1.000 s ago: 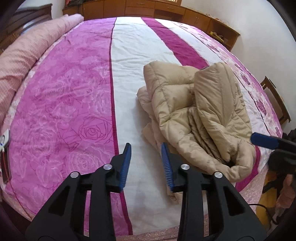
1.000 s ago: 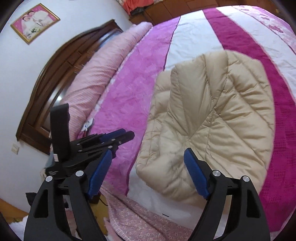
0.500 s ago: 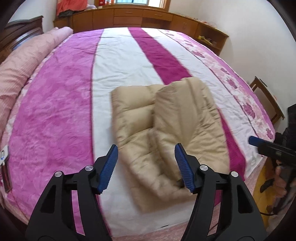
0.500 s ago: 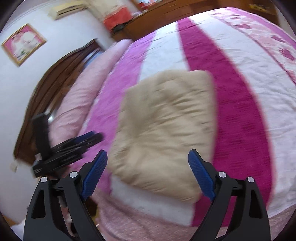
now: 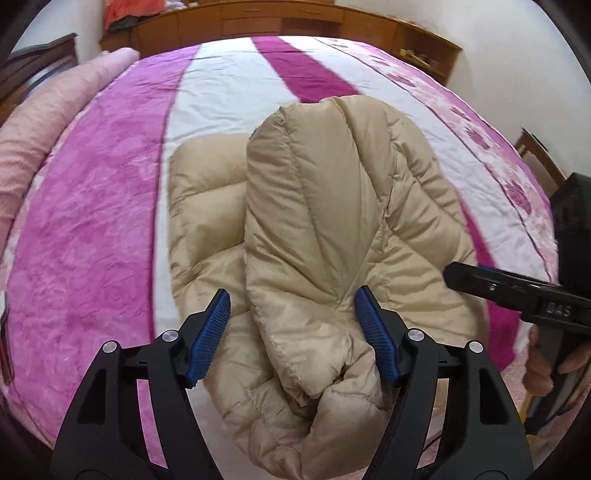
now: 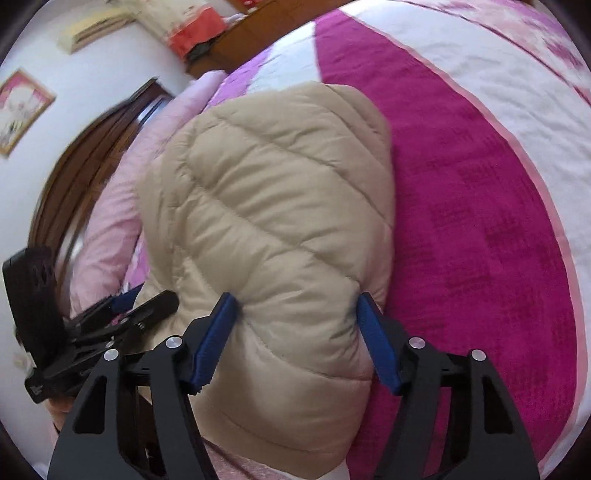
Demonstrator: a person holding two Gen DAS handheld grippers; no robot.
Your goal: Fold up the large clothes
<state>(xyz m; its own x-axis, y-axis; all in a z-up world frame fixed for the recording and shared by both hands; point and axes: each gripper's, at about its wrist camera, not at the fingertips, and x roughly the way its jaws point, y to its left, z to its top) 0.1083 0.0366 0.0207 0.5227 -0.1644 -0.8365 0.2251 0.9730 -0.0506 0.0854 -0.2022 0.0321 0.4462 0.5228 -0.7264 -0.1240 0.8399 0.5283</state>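
Jacket [image 5: 332, 236], beige and quilted, lies folded in puffy layers on the bed [image 5: 92, 221], near its foot edge, across the white stripe and the dark magenta stripe; the left gripper [image 5: 291, 332] has its blue-padded jaws spread wide on either side of the jacket's upper layer, gripping nothing; whether the pads touch the fabric cannot be told; the right gripper [image 6: 295, 332] likewise stands wide open, its jaws straddling a rounded bulge of the jacket [image 6: 277, 221], the blue pads close against the fabric on both sides without pinching it; seen from the left wrist, the right gripper [image 5: 517, 295] comes in over the jacket's right edge, a hand [image 5: 546, 369] around its handle; seen from the right wrist, the left gripper [image 6: 122, 317] sits at the jacket's left edge; left of the jacket runs the bright pink rose-patterned band of the bedspread, and beyond that a pale pink rolled quilt [image 5: 44, 129] along the dark wooden headboard [image 6: 85, 166]; past the jacket's far end stands a wooden cabinet [image 5: 295, 18]; to its right, off the bed, a wooden chair [image 5: 539, 155]; above the headboard hangs a framed picture [image 6: 22, 110] on the white wall.
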